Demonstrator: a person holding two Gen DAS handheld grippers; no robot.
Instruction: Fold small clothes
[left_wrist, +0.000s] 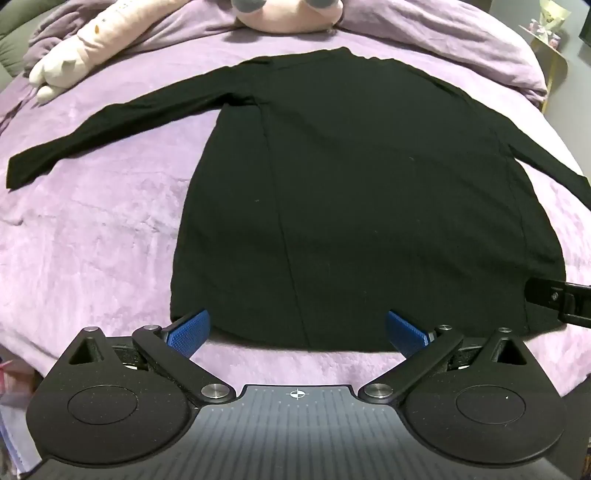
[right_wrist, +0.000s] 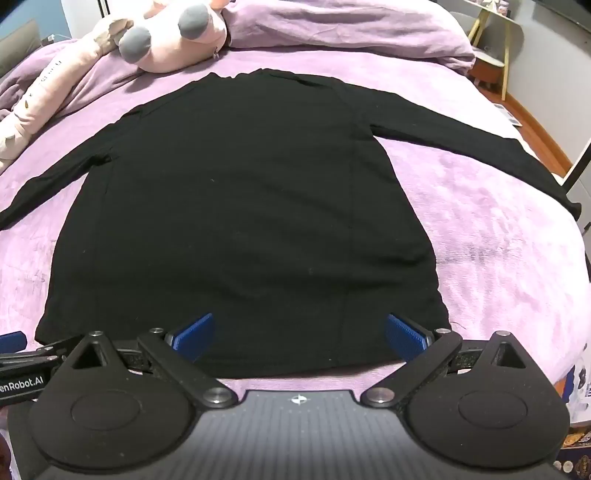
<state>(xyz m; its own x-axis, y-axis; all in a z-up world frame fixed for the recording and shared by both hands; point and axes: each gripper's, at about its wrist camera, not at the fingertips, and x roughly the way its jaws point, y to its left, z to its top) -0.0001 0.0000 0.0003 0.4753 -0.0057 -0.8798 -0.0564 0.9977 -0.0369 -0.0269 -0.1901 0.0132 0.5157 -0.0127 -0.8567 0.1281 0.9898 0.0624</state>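
A black long-sleeved shirt (left_wrist: 351, 192) lies flat on the purple bedspread (left_wrist: 92, 240), hem toward me, both sleeves spread out sideways. It also shows in the right wrist view (right_wrist: 240, 221). My left gripper (left_wrist: 297, 328) is open, its blue pads (left_wrist: 190, 330) just above the left part of the hem, holding nothing. My right gripper (right_wrist: 299, 332) is open over the right part of the hem, empty. The right gripper's body shows at the right edge of the left wrist view (left_wrist: 554, 299); part of the left gripper shows at the left edge of the right wrist view (right_wrist: 22, 354).
Pink plush toys (right_wrist: 173, 40) and a long pale plush (left_wrist: 85, 48) lie at the head of the bed with a bunched purple duvet (right_wrist: 351, 26). A small table (right_wrist: 495, 48) and wooden floor are beyond the bed's right side.
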